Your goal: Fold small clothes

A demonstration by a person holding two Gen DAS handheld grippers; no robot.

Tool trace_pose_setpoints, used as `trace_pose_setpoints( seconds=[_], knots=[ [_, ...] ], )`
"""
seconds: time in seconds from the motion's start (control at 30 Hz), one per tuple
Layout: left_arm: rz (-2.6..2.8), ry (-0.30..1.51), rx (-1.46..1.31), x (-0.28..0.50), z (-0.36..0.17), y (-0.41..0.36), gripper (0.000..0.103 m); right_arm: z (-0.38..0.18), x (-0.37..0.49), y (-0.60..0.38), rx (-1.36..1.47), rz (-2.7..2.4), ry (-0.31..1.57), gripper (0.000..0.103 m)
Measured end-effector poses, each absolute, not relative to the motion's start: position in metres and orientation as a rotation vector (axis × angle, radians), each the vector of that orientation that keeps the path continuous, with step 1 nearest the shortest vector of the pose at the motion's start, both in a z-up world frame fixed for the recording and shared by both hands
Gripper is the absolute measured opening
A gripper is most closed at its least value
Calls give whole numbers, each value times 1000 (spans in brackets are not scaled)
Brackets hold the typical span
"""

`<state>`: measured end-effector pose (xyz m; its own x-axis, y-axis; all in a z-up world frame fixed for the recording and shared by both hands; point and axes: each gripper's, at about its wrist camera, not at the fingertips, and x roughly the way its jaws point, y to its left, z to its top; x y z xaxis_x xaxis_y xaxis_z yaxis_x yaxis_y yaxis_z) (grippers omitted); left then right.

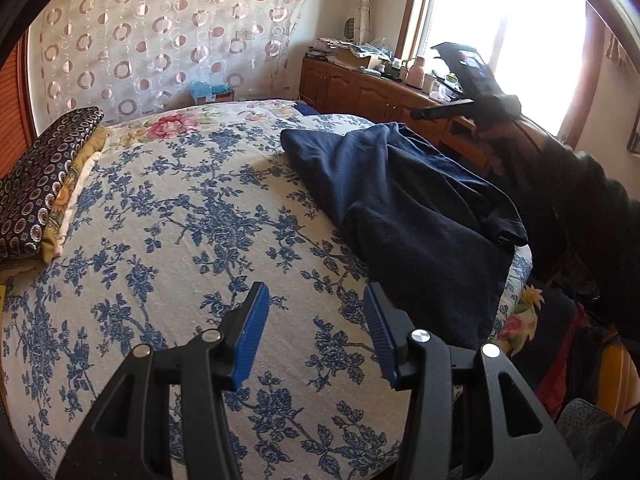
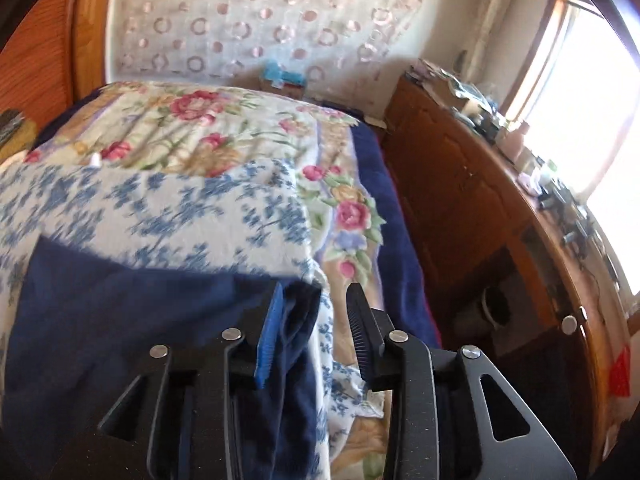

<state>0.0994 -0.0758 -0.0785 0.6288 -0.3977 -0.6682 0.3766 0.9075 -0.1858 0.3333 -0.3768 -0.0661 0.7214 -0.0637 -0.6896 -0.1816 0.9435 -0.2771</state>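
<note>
The navy garment [image 1: 420,216] is lying crumpled on the bed [image 1: 180,208], ahead and to the right of the left tool [image 1: 316,332], which is hovering with jaws spread and nothing between them; the right tool [image 2: 316,332] is also standing open, a garment fold [image 2: 296,344] lying against its left pad [image 2: 269,340]; folded patterned bedding [image 1: 36,188] is resting at the bed's left edge; a cluttered wooden cabinet [image 2: 460,184] is flanking the bed below the window [image 1: 504,40].

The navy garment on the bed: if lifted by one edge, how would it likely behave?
The navy garment would probably hang limp: it already lies in soft folds and ridges on the bedspread. Its fleecy-looking surface suggests it grips rather than slips. An edge sits between the open fingers of the right tool, sagging there.
</note>
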Motion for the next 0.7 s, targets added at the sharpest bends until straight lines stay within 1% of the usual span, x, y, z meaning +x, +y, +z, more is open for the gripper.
trace_pose_setpoints(
  seconds=[0.17, 0.33, 0.53, 0.7],
  knots=[
    [-460, 770, -29, 98, -80, -86, 48, -65, 255, -380, -278, 190, 732, 34],
    [-478, 775, -23, 98, -82, -102, 48, -80, 185, -395, -209, 236, 738, 34],
    [-505, 777, -18, 97, -83, -121, 48, -89, 136, -411, -142, 227, 748, 35],
    [-542, 789, -4, 96, -85, -138, 48, -93, 117, -411, -87, 259, 753, 36]
  ],
)
